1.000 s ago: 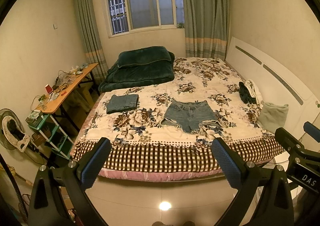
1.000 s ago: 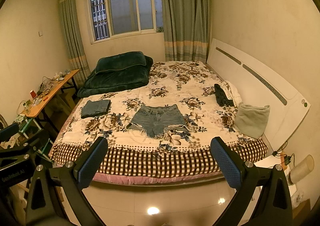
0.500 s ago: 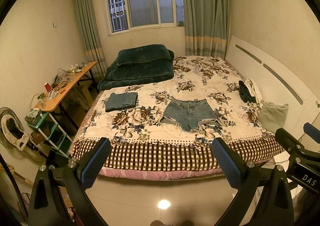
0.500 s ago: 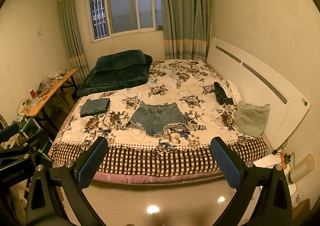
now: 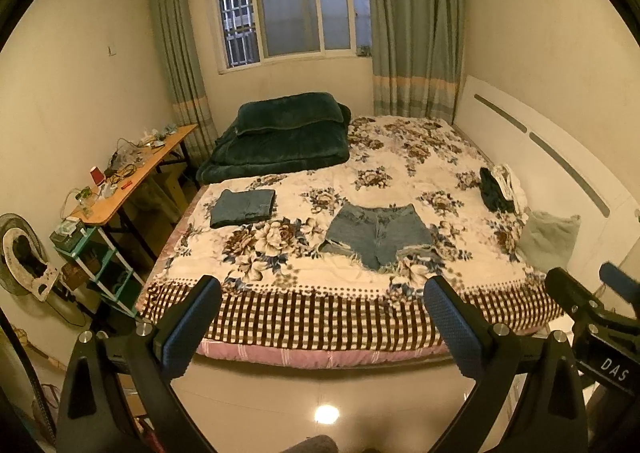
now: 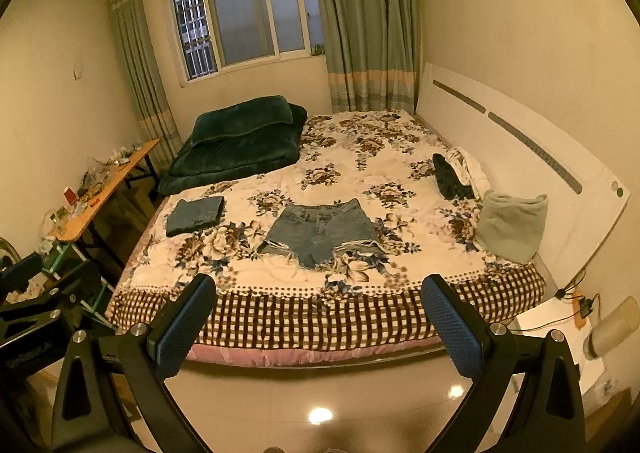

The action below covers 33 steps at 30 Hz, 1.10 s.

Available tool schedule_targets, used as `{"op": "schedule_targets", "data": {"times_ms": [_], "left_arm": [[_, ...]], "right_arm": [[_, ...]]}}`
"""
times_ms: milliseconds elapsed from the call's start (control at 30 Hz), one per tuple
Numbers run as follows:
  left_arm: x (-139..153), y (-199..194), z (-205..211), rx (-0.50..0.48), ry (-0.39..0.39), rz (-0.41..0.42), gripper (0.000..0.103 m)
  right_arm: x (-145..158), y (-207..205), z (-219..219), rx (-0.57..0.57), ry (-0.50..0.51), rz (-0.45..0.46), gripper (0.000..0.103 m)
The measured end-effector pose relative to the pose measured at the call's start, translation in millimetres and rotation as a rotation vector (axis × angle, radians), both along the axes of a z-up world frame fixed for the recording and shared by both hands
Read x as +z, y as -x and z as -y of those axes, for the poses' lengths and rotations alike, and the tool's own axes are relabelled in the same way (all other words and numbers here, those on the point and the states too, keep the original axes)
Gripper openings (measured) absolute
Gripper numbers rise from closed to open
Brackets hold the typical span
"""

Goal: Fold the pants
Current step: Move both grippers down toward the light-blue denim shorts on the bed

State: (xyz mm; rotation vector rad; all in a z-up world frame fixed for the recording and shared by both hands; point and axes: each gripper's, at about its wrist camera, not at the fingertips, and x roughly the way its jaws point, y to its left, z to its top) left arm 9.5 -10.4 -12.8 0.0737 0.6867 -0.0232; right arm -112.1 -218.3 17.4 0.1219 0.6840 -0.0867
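A pair of frayed blue denim shorts lies flat near the front edge of a bed with a floral blanket. It also shows in the right wrist view. A folded dark denim garment lies to its left, also seen in the right wrist view. My left gripper is open and empty, held above the floor in front of the bed. My right gripper is open and empty at the same distance, and its body shows at the right of the left wrist view.
A folded dark green quilt lies at the bed's far left. A black and white clothes pile and a grey-green garment lie by the white headboard. A cluttered wooden desk and fan stand left.
Both grippers have tilted slightly so the bed sits a little higher in each view. The jaws stay open and the clothes have not moved.
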Motion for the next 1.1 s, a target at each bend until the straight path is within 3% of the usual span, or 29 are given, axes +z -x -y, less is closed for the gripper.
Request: {"op": "schedule_targets", "data": {"times_ms": [267,500,633,833,900,1100], "left_arm": [[-25,-57,16,0.076,-0.050,0.016,0.103],[-62,-169,25,0.106,-0.067,-0.083,0.103],[-94,-253,33,0.095,-0.061,-0.169,0.103],[-167,-389,46,0.080,-0.086,-0.293,0.103],[-205,-439,51,0.072,-0.105,-0.358,0.103],[-308,-535,79,0.026,-0.242,-0.427,0.103]], "right_arm": [[-34,-49,40,-0.036,-0.121,-0.016,0.103],[-87,-145,86,-0.099,-0.173,-0.123,0.103],[-124,-228,112,-0.129,-0.224,-0.204,0.103],[-187,-364,145,-0.185,-0.259,-0.333,0.103],[-215,-412,153,-0.198,-0.271,-0.387,0.103],[-315,-533,174,-0.226,-0.314,-0.548,0.103]]}}
